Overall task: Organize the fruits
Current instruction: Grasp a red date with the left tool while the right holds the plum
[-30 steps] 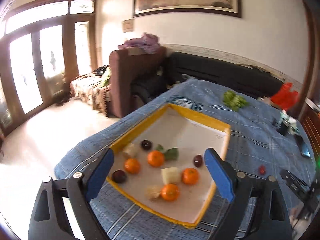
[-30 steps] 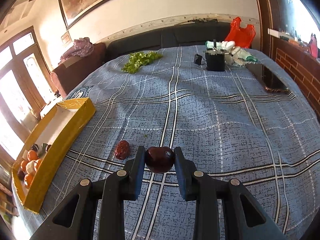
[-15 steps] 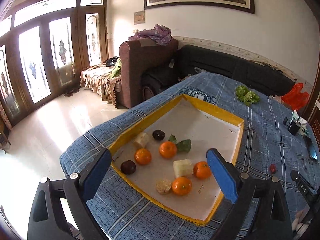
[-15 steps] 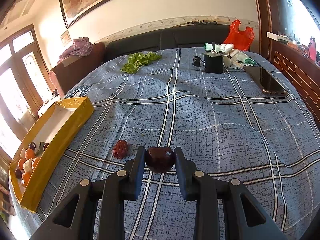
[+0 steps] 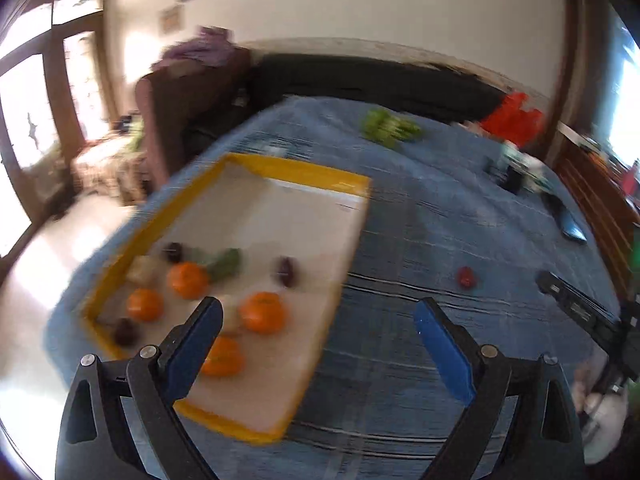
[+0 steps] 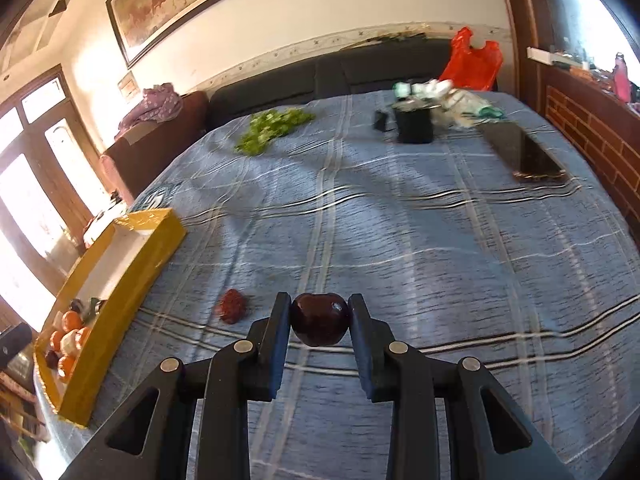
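Dark-red plum [image 6: 319, 323] clamped between right tongs [image 6: 320, 320] pads.

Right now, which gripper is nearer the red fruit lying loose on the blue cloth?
Right. The right gripper, shut on a dark plum, sits just beside the red fruit. The left gripper hangs open by the yellow tray, farther away.

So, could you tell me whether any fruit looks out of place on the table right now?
Yes: one small red fruit lies loose on the blue cloth, outside the yellow tray where the oranges sit. The right gripper holds a dark fruit, also not in the tray.
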The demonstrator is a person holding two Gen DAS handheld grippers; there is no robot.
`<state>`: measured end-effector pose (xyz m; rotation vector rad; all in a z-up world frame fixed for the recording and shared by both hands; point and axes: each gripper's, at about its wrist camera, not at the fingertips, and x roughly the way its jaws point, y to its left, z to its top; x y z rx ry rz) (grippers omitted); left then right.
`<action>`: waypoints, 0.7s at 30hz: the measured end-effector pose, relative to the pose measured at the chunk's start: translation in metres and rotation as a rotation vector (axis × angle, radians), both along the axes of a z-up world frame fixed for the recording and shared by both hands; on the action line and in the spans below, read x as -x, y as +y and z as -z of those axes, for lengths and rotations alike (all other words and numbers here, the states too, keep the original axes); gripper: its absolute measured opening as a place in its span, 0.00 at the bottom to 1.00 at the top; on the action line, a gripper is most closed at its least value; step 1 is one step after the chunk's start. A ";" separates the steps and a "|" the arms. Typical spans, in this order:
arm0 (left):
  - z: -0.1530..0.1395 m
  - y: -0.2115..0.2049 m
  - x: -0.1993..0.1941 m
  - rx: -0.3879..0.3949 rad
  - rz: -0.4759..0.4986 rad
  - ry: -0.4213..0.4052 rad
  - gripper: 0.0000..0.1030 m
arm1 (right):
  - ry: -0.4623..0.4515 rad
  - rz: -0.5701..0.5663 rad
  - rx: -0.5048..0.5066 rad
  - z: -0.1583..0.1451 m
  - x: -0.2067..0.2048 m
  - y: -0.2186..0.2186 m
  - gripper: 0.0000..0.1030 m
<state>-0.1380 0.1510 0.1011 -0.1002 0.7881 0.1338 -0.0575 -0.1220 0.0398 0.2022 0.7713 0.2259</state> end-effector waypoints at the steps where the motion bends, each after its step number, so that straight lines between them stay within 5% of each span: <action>1: 0.005 -0.012 -0.009 0.023 0.056 0.020 0.93 | 0.002 0.013 -0.004 0.002 0.000 -0.006 0.31; 4: 0.018 -0.054 -0.032 0.020 0.208 0.054 0.93 | 0.044 0.046 -0.068 0.010 -0.004 -0.024 0.31; 9: 0.035 -0.090 -0.075 -0.011 0.283 0.059 0.91 | 0.050 0.042 -0.114 0.009 -0.005 -0.030 0.31; 13: 0.058 -0.103 -0.109 0.009 0.292 0.136 0.51 | 0.053 0.028 -0.122 0.009 -0.004 -0.027 0.32; 21: 0.083 -0.118 -0.128 -0.048 0.336 0.173 0.48 | 0.061 0.024 -0.117 0.011 -0.007 -0.025 0.32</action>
